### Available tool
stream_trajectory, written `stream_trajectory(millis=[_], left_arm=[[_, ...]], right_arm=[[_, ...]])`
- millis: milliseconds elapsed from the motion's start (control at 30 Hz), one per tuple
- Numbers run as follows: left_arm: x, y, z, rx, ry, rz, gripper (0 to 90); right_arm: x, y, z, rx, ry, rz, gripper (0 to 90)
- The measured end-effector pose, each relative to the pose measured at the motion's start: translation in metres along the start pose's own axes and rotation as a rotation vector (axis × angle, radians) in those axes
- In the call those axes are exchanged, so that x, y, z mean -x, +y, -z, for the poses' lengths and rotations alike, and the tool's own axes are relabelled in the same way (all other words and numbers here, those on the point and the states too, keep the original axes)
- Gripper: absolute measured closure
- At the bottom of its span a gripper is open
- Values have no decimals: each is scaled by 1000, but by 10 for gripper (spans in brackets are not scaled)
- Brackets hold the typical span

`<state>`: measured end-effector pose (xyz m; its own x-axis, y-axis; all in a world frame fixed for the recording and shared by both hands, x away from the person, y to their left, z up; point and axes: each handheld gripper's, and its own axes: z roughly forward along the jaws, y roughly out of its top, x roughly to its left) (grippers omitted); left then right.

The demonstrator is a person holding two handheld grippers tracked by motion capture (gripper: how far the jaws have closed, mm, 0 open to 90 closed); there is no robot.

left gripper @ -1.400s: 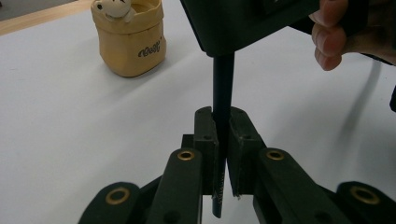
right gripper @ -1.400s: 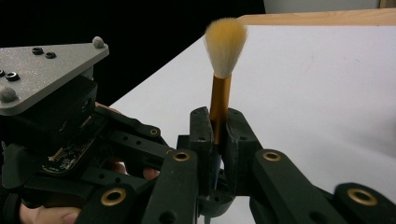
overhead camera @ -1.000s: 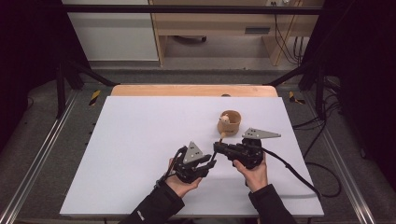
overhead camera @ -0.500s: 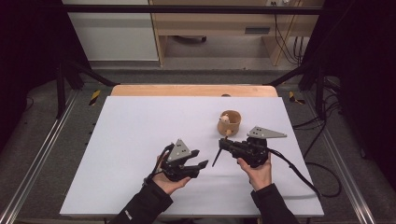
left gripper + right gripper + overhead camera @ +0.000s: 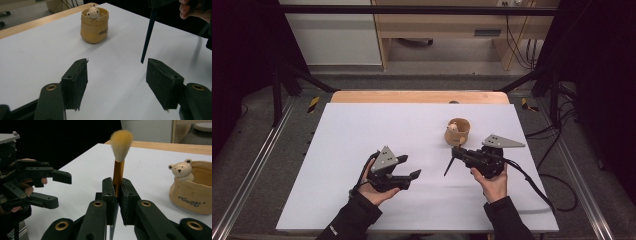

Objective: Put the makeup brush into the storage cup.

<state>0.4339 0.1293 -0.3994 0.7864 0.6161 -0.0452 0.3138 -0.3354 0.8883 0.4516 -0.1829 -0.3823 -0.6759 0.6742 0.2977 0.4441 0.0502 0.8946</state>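
A: What was seen from the high view?

B: The left gripper was seen on the white table, with its jaws apart and nothing between them. They had just been opening. The right gripper was seen at 3 o'clock from it. The brush was held tight there, its dark handle pointing down to 7 o'clock. The bear cup was seen just past the right gripper, at 12 o'clock.

A: And from the left gripper view?

B: Two black pads were seen wide apart over bare table. The bear cup was seen at 11 o'clock, the brush handle at 1 o'clock.

A: And from the right gripper view?

B: The brush was pinched upright between closed jaws, fluffy tip at 12 o'clock. The bear cup was seen at 3 o'clock, the left gripper at 9 o'clock.
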Motion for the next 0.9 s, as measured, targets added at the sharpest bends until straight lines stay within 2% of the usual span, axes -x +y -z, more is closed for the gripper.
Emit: stream_trajectory(millis=[667, 900], left_arm=[[-26, -13, 29, 31, 86, 24, 201], [-33, -18, 37, 44, 115, 38, 188]], right_arm=[[7, 1, 8, -5, -44, 22, 835], [8, 1, 10, -8, -55, 35, 834]])
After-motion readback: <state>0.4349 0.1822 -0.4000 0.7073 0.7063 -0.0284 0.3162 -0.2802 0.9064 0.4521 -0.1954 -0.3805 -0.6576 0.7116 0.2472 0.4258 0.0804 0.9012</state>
